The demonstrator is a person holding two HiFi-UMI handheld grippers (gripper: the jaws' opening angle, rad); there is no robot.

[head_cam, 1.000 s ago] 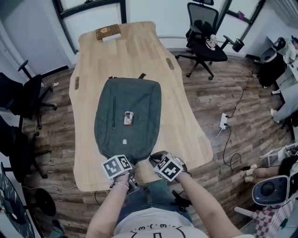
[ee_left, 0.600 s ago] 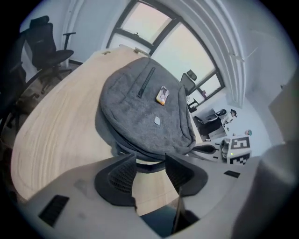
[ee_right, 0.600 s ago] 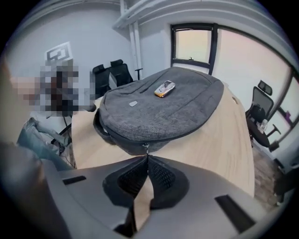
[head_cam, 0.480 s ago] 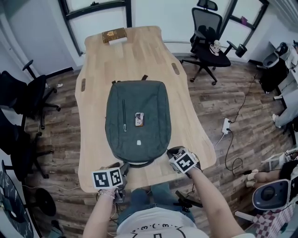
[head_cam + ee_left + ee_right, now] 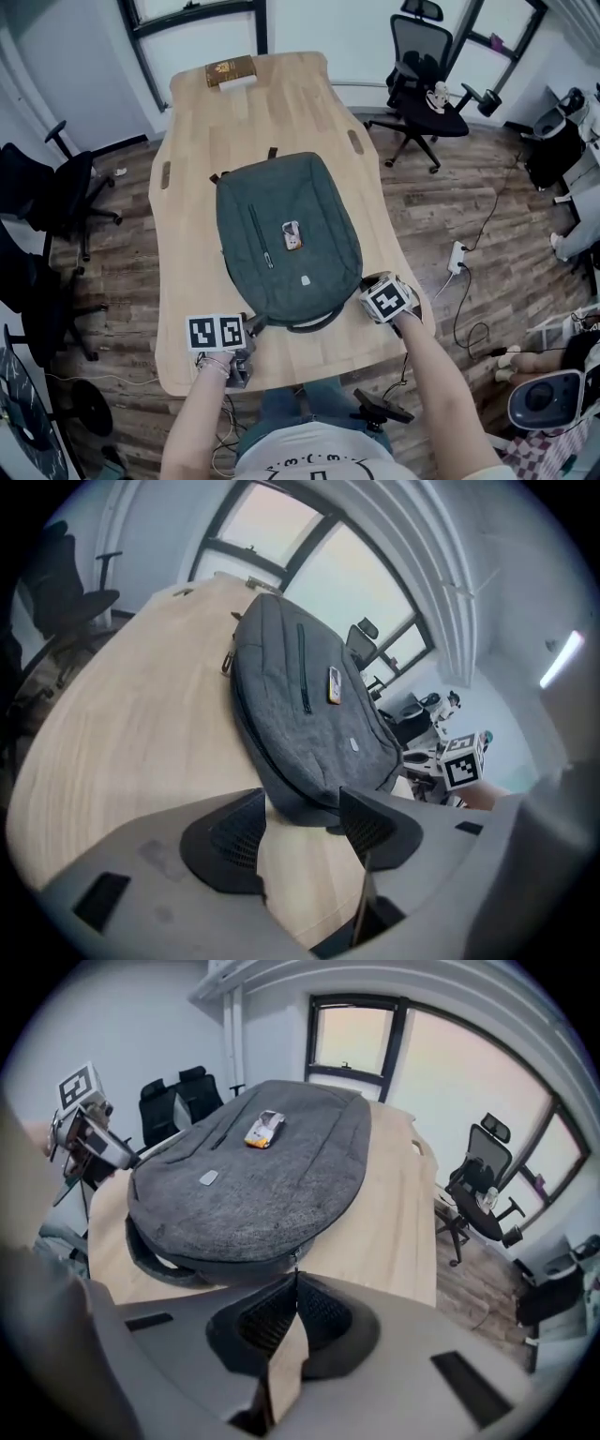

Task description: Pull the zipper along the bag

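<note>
While my right fingers point(image 5: 267, 1321) clench the tiny zipper pull point(image 5: 295, 1273) and my left fingers point(image 5: 234, 841) have just opened, holding nothing, the soft, light bag point(image 5: 286, 234) wants bracing.

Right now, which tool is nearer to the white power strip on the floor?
Right. The right tool is at the backpack's near right corner, on the table side toward the power strip; the left tool is at its near left corner, farther away.

Matt grey cloth bag point(image 5: 319, 202) on a smooth pale wooden table point(image 5: 272, 103)
</note>
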